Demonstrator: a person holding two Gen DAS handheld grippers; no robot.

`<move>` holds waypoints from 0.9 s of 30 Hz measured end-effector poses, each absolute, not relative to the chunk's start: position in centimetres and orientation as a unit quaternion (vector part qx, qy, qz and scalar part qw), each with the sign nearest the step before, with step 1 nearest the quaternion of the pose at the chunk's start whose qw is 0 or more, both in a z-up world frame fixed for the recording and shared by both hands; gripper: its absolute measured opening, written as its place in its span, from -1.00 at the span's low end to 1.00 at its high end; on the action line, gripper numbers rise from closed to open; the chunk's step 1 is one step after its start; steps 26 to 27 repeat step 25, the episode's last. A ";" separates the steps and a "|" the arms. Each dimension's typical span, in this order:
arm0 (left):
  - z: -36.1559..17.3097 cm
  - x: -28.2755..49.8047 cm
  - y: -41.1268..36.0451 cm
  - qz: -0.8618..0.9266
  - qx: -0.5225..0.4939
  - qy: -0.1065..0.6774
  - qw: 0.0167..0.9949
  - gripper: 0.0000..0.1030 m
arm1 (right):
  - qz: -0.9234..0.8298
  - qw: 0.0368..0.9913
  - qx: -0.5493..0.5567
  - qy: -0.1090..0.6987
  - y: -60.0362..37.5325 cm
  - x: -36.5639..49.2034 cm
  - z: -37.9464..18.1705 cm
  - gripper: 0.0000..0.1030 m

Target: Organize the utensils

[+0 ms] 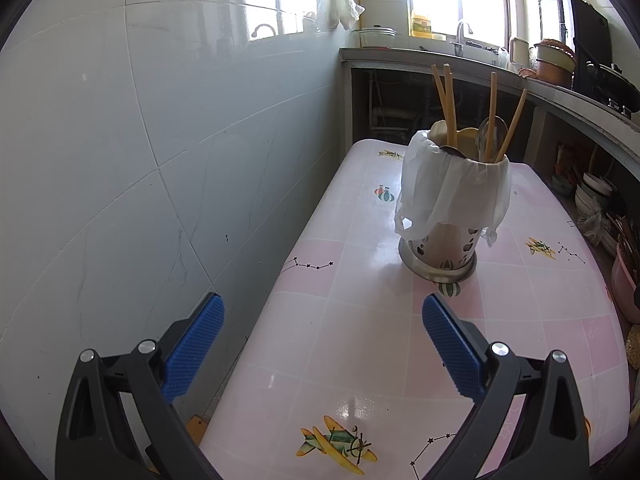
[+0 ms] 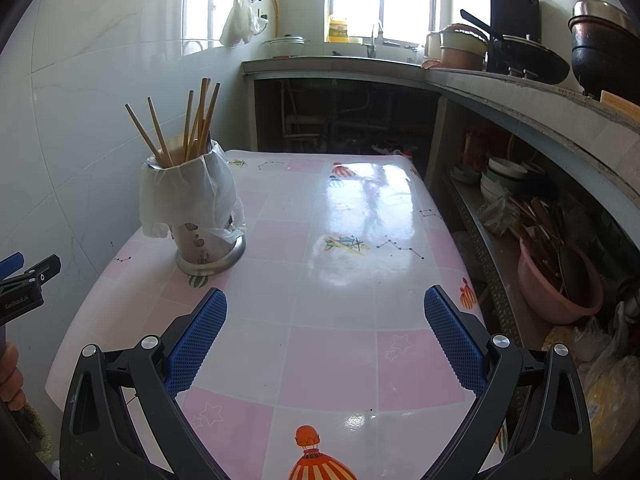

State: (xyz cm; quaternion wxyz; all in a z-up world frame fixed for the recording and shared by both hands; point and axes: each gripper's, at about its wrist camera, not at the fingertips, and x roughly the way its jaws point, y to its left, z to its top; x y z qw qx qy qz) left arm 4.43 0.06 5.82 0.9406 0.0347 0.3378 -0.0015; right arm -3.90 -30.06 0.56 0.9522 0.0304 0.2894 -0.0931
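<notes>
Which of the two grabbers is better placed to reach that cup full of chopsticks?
Probably the left gripper: open, with the utensil holder ahead just right of centre. The right gripper, also open, sees it far left.

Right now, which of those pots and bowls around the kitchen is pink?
The pink plastic basin on the low shelf right of the table, filled with utensils. The wok and pot on the counter are dark.

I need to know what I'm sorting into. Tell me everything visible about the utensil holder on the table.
The utensil holder is a shiny metal cylinder with perforations and a flared base, standing upright on the pink checked table near the tiled wall. A thin white plastic bag drapes over its rim. Wooden chopsticks and a metal spoon stick out. Neither gripper touches it.
</notes>
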 end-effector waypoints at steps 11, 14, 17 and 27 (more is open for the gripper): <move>5.8 4.4 0.0 -0.001 0.036 0.338 0.941 0.89 | -0.094 0.952 0.031 0.289 -29.9 -3.9 0.5 0.84; 5.8 4.5 0.1 -0.002 0.035 0.338 0.940 0.89 | -0.094 0.952 0.030 0.290 -29.8 -3.9 0.5 0.84; 5.7 4.4 0.1 -0.001 0.034 0.339 0.940 0.89 | -0.093 0.952 0.030 0.290 -29.8 -3.9 0.5 0.84; 5.5 4.7 0.4 -0.003 0.032 0.342 0.939 0.89 | -0.093 0.952 0.030 0.290 -29.7 -3.9 0.5 0.84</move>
